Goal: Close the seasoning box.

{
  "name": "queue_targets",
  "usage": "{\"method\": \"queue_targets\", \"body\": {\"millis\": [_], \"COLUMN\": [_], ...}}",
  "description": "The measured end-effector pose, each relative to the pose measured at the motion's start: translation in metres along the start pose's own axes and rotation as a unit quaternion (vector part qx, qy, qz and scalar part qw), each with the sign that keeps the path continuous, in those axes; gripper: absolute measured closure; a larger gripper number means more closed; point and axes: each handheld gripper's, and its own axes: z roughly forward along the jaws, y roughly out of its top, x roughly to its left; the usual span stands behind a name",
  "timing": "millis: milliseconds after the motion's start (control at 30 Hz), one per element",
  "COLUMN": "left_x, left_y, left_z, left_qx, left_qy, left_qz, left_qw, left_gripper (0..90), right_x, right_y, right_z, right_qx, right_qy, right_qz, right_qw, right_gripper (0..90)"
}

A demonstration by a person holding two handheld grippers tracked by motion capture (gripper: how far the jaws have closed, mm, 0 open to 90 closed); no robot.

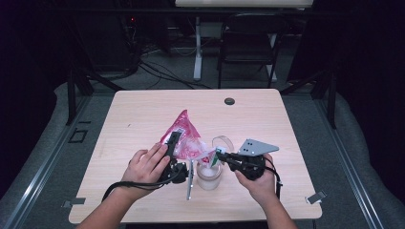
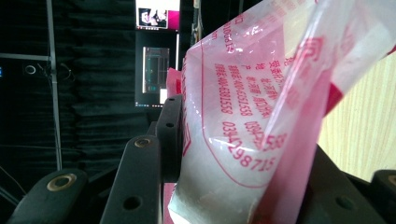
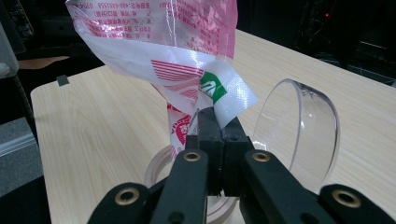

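Note:
A pink and white printed plastic bag (image 1: 184, 136) is held up over the table between both grippers. My left gripper (image 1: 173, 139) is shut on the bag's side, and in the left gripper view the bag (image 2: 243, 93) fills the space between the black jaws. My right gripper (image 3: 218, 117) is shut on the bag's lower corner (image 3: 224, 91), which carries a green mark. That corner hangs just above a clear jar (image 1: 209, 175) with white contents. In the high view the right gripper (image 1: 218, 154) sits at the jar's upper right.
A clear round lid (image 3: 299, 130) stands on edge just behind the jar, also visible in the high view (image 1: 223, 141). A metal utensil (image 1: 190, 180) lies left of the jar. A black grommet (image 1: 229, 101) sits near the table's far edge. A chair (image 1: 248, 43) stands beyond.

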Motion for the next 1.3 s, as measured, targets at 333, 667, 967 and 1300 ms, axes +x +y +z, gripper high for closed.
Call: {"method": "queue_targets", "body": {"millis": [333, 667, 967, 1300], "left_x": [0.0002, -0.0007, -0.0006, 0.0002], "left_y": [0.0006, 0.0002, 0.0007, 0.0022], "left_z": [-0.0002, -0.0007, -0.0008, -0.0021], "left_qx": [-0.002, -0.003, -0.010, -0.008], "left_qy": [0.001, -0.003, 0.002, 0.002], "left_qz": [0.002, -0.002, 0.001, 0.004], "left_qw": [1.0000, 1.0000, 1.0000, 1.0000], "left_gripper": [63.9, 63.9, 63.9, 63.9], "right_x": [-0.0001, 0.0000, 0.0000, -0.0001], "right_y": [0.0000, -0.0002, -0.0004, -0.0006], "right_z": [-0.0001, 0.0003, 0.0005, 0.0005], "right_qx": [0.001, 0.002, 0.003, 0.004], "right_qy": [-0.001, -0.002, -0.003, -0.005], "right_qz": [0.000, -0.003, -0.004, -0.004], "right_qw": [1.0000, 1.0000, 1.0000, 1.0000], "right_gripper": [89.7, 89.7, 89.7, 89.7]}}
